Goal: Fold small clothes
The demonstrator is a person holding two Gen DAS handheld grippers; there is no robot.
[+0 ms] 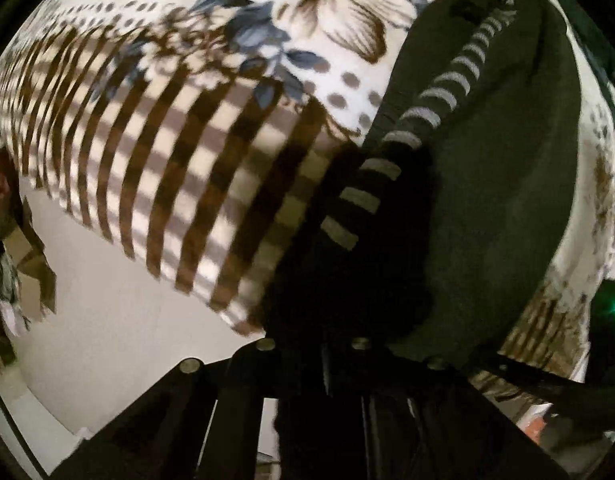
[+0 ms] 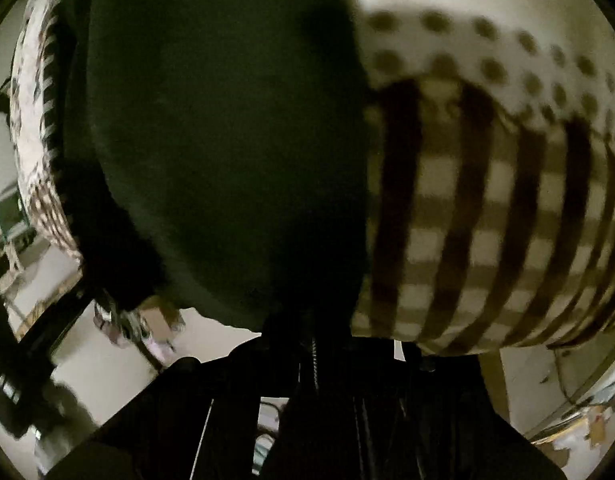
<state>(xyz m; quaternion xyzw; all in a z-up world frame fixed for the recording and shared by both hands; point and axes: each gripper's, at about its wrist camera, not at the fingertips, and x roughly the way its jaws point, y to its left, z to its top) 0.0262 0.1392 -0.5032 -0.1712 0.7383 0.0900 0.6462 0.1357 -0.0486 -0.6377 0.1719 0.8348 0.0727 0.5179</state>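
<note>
A dark green garment (image 1: 487, 200) with a grey-striped black band (image 1: 387, 168) lies on a patterned blanket (image 1: 187, 140). In the left wrist view its lower end runs straight into my left gripper (image 1: 327, 344), whose dark fingers sit together in the cloth, shut on it. The same garment (image 2: 227, 140) fills the middle of the right wrist view. Its bottom edge ends at my right gripper (image 2: 307, 328), which is shut on that edge. Dark cloth and shadow hide both pairs of fingertips.
The blanket (image 2: 487, 200) has brown checks, dots and blue-brown flowers, and its edge hangs over a pale floor (image 1: 127, 320). Cardboard boxes (image 1: 27, 264) stand at the far left on the floor. A dark frame and clutter (image 2: 35, 320) lie below left in the right wrist view.
</note>
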